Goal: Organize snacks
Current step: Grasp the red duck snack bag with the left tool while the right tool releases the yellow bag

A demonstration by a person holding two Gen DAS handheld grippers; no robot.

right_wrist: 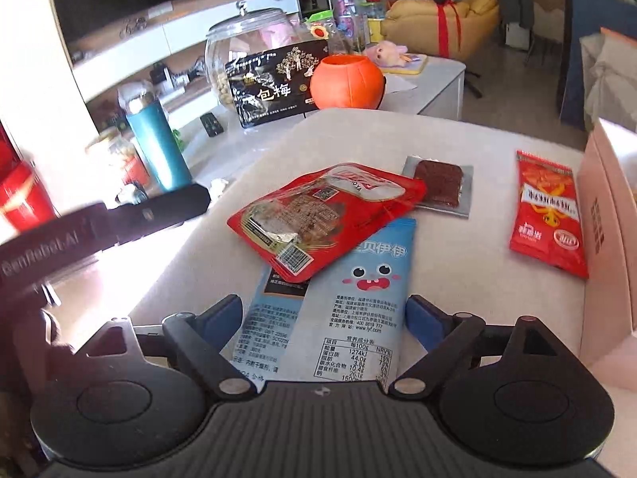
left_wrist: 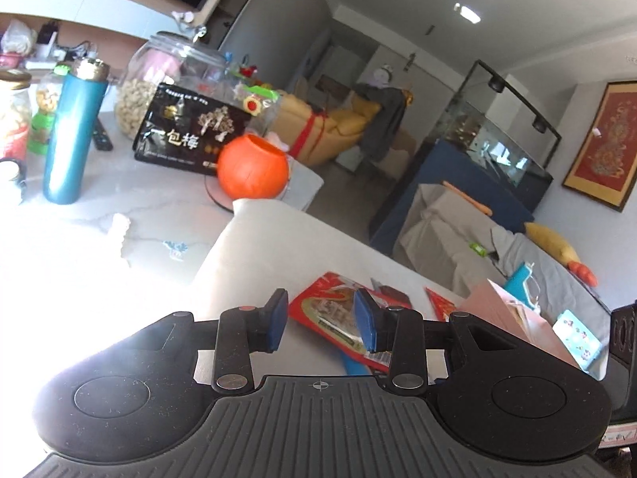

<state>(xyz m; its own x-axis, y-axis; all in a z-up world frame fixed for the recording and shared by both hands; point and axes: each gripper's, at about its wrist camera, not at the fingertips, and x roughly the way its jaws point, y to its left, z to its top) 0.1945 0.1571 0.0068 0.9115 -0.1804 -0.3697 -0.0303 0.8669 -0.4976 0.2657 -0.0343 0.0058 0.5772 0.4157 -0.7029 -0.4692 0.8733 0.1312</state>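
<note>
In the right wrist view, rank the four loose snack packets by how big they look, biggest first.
1. Light blue cartoon-face packet, though nearness to the camera inflates it.
2. Red clear-window pouch.
3. Red printed sachet.
4. Small silver-edged packet of dark brown jerky.

Snacks spread on a pale cushioned surface (right_wrist: 497,310), with a cluttered white bench (right_wrist: 446,79) behind it.

Directly on the cushion: a blue packet (right_wrist: 358,286), a small grey sachet (right_wrist: 440,187) and a red sachet (right_wrist: 547,215) lying apart near a pink box (right_wrist: 609,247); a red pouch (right_wrist: 330,215) lies partly over the blue packet. On the bench stand a teal bottle (right_wrist: 159,147), a glass jar (right_wrist: 247,47), a black bag (right_wrist: 278,79) and an orange pumpkin pot (right_wrist: 346,81).
</note>
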